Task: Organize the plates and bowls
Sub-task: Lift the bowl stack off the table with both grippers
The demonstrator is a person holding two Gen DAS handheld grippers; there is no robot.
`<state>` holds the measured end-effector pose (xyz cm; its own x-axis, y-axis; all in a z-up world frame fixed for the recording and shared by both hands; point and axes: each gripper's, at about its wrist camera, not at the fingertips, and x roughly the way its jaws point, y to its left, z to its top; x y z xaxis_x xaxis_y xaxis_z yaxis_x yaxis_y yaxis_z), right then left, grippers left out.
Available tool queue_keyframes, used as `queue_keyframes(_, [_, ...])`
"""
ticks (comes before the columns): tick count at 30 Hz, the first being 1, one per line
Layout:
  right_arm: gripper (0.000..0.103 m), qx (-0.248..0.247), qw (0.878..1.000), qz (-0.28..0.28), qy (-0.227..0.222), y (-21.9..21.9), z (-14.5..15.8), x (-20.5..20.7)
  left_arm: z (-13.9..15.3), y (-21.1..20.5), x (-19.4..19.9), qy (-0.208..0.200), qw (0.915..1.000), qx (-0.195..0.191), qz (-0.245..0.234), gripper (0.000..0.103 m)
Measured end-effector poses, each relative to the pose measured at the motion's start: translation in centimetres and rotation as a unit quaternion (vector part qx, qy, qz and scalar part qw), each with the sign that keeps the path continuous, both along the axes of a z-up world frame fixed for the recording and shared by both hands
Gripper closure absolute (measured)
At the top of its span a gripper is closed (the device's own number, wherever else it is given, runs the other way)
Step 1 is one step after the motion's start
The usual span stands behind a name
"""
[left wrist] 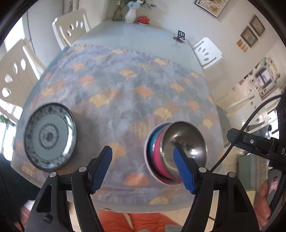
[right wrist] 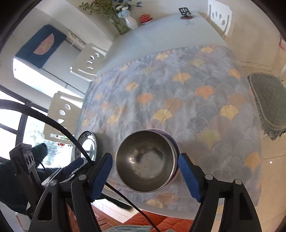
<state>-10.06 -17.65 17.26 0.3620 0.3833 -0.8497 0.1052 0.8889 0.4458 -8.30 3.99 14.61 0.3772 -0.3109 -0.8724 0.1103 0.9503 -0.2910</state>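
A stack of nested bowls (left wrist: 166, 153), with white, teal and pink ones under a steel bowl on top, stands on the patterned cloth near the table's front edge. It also shows in the right wrist view (right wrist: 146, 160). A blue-patterned plate (left wrist: 51, 136) lies to its left, seen edge-on in the right wrist view (right wrist: 88, 146). My left gripper (left wrist: 143, 167) is open and empty, above the cloth between plate and bowls, its right finger in front of the steel bowl. My right gripper (right wrist: 145, 174) is open, its fingers either side of the stack, not touching it.
The table (left wrist: 135, 35) carries a fan-patterned cloth (left wrist: 125, 89). At its far end stand a white vase (left wrist: 130, 15), a red lidded pot (left wrist: 143, 19) and a small stand (left wrist: 180, 35). White chairs (left wrist: 71, 30) line both sides. A cushioned stool (right wrist: 268, 100) is at the right.
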Motion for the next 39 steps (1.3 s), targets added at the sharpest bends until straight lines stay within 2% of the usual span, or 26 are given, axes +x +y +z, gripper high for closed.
queue_keyframes(5, [0.028, -0.006, 1.0, -0.025, -0.003, -0.6, 0.1, -1.0, -0.9, -0.7, 0.2, 0.019, 0.9993, -0.031, -0.001, 0.031])
queue_keyframes(8, [0.028, -0.021, 0.998, -0.054, 0.0, -1.3, -1.2, -1.6, -2.4, -0.9, 0.3, 0.039, 0.9982, -0.044, 0.014, 0.031])
queue_keyframes(10, [0.028, -0.018, 0.997, -0.074, 0.021, -2.2, -2.9, -1.9, -3.0, -0.9, 0.3, 0.049, 0.9972, -0.052, 0.019, 0.031])
queue_keyframes(13, [0.028, 0.013, 0.996, -0.073, 0.039, -2.6, -4.6, -1.9, -3.3, -0.9, 0.2, 0.047, 0.9972, -0.053, 0.022, 0.031])
queue_keyframes(15, [0.028, 0.015, 0.997, -0.067, 0.03, -2.3, -5.2, -1.8, -3.4, -0.9, 0.1, 0.039, 0.9975, -0.054, 0.022, 0.031])
queue_keyframes(22, [0.029, -0.028, 0.999, -0.034, 0.028, -0.7, -7.2, -1.1, -5.0, -1.5, 0.9, 0.036, 0.9979, -0.051, 0.014, 0.033])
queue_keyframes(27, [0.029, -0.038, 0.999, -0.023, 0.023, -0.3, -8.0, -0.8, -5.9, -1.8, 1.1, 0.036, 0.9978, -0.055, 0.01, 0.035])
queue_keyframes(30, [0.029, -0.029, 0.999, -0.021, 0.006, -0.3, -8.6, -0.7, -7.0, -1.7, 1.5, 0.044, 0.9959, -0.077, 0.015, 0.036])
queue_keyframes(32, [0.029, -0.022, 0.999, -0.024, -0.007, -0.4, -9.1, -0.7, -8.2, -1.7, 1.9, 0.059, 0.993, -0.102, 0.013, 0.043])
queue_keyframes(39, [0.029, -0.004, 0.999, -0.029, 0.014, -0.1, -11.6, -0.6, -9.9, -1.3, 2.1, 0.078, 0.9877, -0.133, 0.029, 0.05])
